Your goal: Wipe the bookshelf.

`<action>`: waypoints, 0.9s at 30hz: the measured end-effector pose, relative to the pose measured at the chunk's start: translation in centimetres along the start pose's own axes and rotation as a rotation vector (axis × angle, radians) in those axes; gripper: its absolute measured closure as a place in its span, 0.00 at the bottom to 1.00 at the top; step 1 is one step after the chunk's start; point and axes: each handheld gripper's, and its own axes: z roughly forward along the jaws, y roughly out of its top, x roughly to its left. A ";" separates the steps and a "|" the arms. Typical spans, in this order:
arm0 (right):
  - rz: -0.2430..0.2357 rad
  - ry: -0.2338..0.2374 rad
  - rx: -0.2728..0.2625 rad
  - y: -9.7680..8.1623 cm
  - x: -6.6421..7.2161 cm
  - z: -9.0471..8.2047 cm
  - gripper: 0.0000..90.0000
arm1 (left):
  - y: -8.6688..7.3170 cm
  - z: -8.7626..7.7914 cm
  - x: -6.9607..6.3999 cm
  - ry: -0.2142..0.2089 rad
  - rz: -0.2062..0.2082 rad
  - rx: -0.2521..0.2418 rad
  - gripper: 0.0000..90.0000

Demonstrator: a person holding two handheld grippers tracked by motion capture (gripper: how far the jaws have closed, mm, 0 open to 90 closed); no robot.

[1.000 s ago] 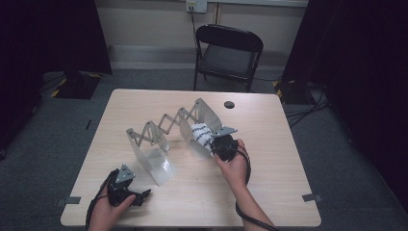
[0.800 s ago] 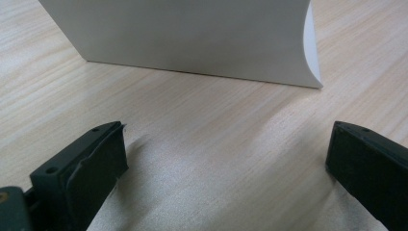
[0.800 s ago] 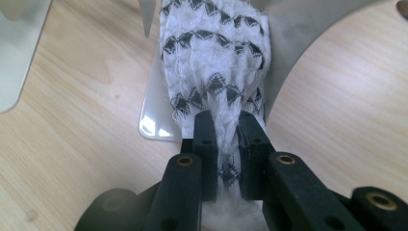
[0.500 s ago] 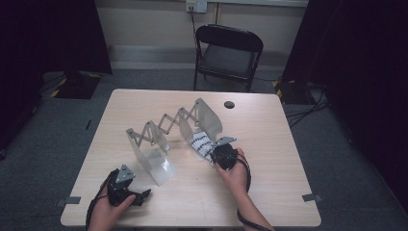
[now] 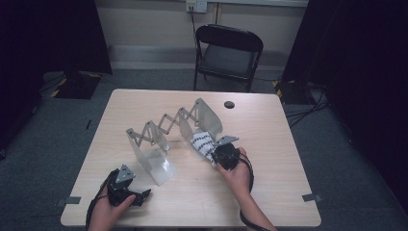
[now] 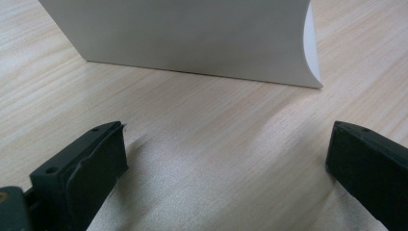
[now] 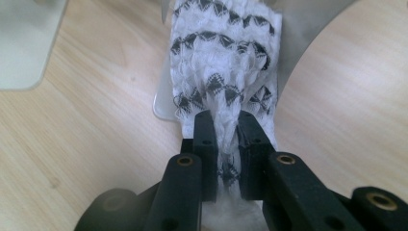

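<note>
At the near edge of the table [image 5: 269,192], the person's left hand [image 5: 103,211] rests on the wood with the left gripper [image 5: 139,196] lying low and pointing toward the middle. From the left gripper view, its jaws stand wide apart with nothing between them, just bare tabletop, and a pale sheet-metal panel [image 6: 192,38] stands upright on the wood a little way ahead of the tips.

Farther in and to the right, the right hand [image 5: 235,168] holds the right gripper [image 5: 211,155], which points toward the back left. Its jaws are nearly closed and pinch a fold of a white cloth with black zigzag bands [image 7: 226,62]; the fabric is bunched between the pads and spreads out flat beyond them. In the high view the cloth [image 5: 203,143] lies on the table at the foot of the rack's right end panel, stretched from that panel toward the gripper.

Beyond both grippers stands the expanding rack [image 5: 166,127], a scissor-lattice frame with curved grey panels at each end, set slantwise across the middle of the table. Behind it, near the far edge, a small dark round cap [image 5: 229,104] sits in the tabletop. Past the table stands a black folding chair [image 5: 226,55] against the wall.
</note>
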 end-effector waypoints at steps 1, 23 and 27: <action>0.000 0.000 0.000 0.0 0.0 0.0 0.90 | 0.0 0.0 0.0 0.000 0.000 0.000 0.00; -0.073 -0.083 -0.176 10.0 -0.9 -8.1 0.91 | 0.0 0.0 0.0 0.003 -0.002 -0.003 0.00; -0.046 -0.088 -0.174 9.9 -1.7 -8.1 0.91 | 0.0 0.0 0.0 0.003 -0.001 -0.002 0.00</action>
